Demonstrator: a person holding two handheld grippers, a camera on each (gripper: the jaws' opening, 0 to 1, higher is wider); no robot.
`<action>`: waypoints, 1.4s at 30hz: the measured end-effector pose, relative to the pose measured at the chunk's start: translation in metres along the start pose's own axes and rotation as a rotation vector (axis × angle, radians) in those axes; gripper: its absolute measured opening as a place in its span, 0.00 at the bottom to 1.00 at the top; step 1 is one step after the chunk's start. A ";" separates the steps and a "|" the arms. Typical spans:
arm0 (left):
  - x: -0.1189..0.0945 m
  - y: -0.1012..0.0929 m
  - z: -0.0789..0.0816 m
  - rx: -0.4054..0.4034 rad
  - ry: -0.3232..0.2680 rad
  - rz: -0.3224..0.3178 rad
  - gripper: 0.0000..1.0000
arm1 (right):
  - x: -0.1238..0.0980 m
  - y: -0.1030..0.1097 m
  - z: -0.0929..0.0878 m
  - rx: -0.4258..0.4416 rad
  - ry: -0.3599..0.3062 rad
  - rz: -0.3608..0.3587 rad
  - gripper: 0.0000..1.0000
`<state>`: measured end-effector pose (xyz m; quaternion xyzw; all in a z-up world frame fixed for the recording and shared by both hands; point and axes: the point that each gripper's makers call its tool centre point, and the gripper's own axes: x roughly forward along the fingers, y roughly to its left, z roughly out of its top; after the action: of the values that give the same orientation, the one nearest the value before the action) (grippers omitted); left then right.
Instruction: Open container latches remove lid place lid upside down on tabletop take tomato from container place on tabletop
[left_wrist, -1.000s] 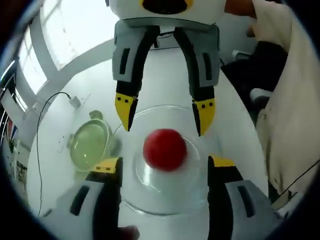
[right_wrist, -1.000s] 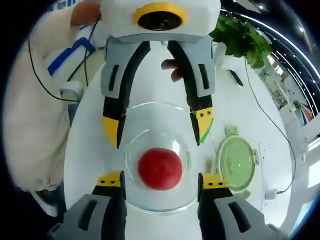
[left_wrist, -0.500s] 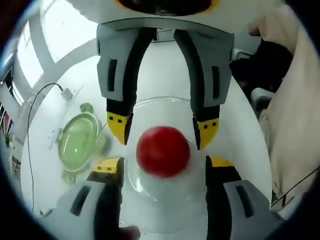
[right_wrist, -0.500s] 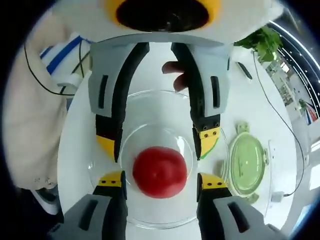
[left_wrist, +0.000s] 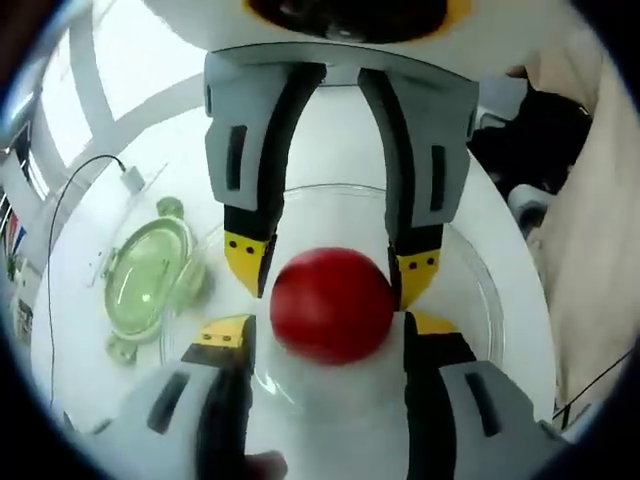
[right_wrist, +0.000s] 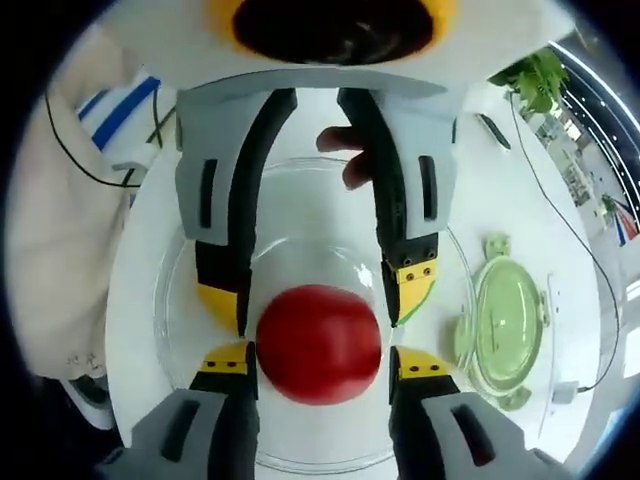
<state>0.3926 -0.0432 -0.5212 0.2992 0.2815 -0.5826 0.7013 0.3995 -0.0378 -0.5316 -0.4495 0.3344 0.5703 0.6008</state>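
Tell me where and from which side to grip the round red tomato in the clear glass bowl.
Grip the round red tomato across its widest middle, coming down from above through the open top of the clear glass bowl. It is smooth and round, so off-centre jaws would likely slip; the bowl's wall blocks a side approach.

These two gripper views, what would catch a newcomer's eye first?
The round red tomato sits in the clear glass bowl, framed by both grippers' yellow-tipped fingers from opposite sides. Beside the bowl, the pale green round lid lies on the white tabletop.
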 end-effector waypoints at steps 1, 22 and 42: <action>0.000 -0.001 0.000 -0.004 -0.006 -0.001 0.52 | 0.001 -0.001 0.000 0.003 -0.008 0.001 0.47; 0.007 0.003 -0.004 -0.013 -0.021 -0.006 0.38 | 0.002 -0.006 0.000 0.025 -0.069 0.037 0.42; -0.023 0.014 0.027 0.031 -0.032 0.048 0.37 | -0.043 -0.012 0.015 0.028 -0.094 -0.034 0.41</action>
<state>0.4041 -0.0464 -0.4842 0.3074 0.2538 -0.5749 0.7146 0.4041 -0.0396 -0.4851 -0.4194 0.3060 0.5759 0.6315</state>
